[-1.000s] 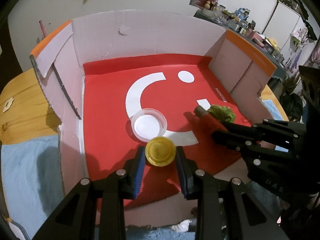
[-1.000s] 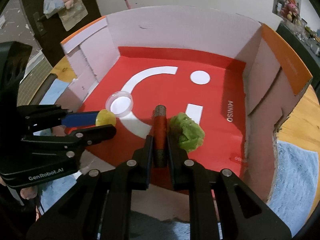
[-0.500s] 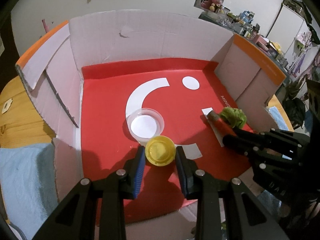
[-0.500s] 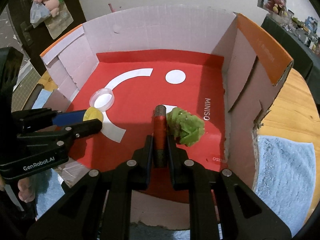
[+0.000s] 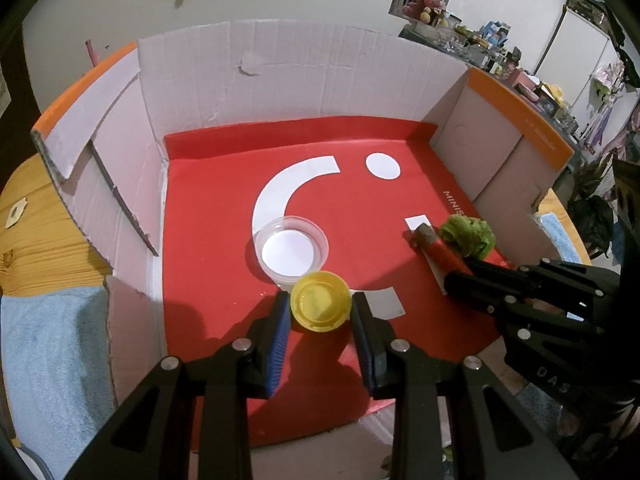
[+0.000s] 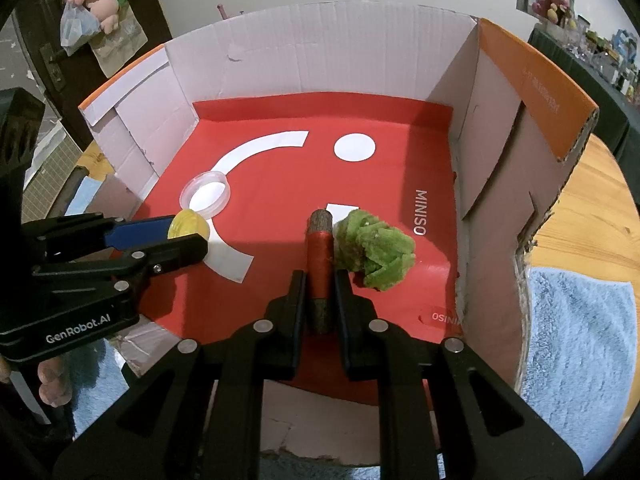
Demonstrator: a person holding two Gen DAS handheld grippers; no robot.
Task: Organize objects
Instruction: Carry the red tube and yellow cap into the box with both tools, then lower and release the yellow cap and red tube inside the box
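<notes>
My left gripper (image 5: pixel 320 312) is shut on a yellow cap (image 5: pixel 321 306), held over the front of the red box floor (image 5: pixel 216 240); it also shows in the right wrist view (image 6: pixel 188 232). My right gripper (image 6: pixel 320 280) is shut on a toy tree with a red-wrapped brown trunk (image 6: pixel 319 248) and a green fuzzy crown (image 6: pixel 374 254). The tree also shows in the left wrist view (image 5: pixel 466 236). A clear round lid (image 5: pixel 291 250) lies on the floor just beyond the yellow cap.
The open cardboard box has white walls (image 5: pixel 288 84) at the back and left and an orange-edged flap (image 6: pixel 532 96) at the right. It stands on a wooden table (image 6: pixel 592 216) with blue towels (image 5: pixel 48 352) at both sides.
Both grippers have pulled back a little toward the box front with their objects. The right gripper and tree have shifted right, away from the clear lid.
</notes>
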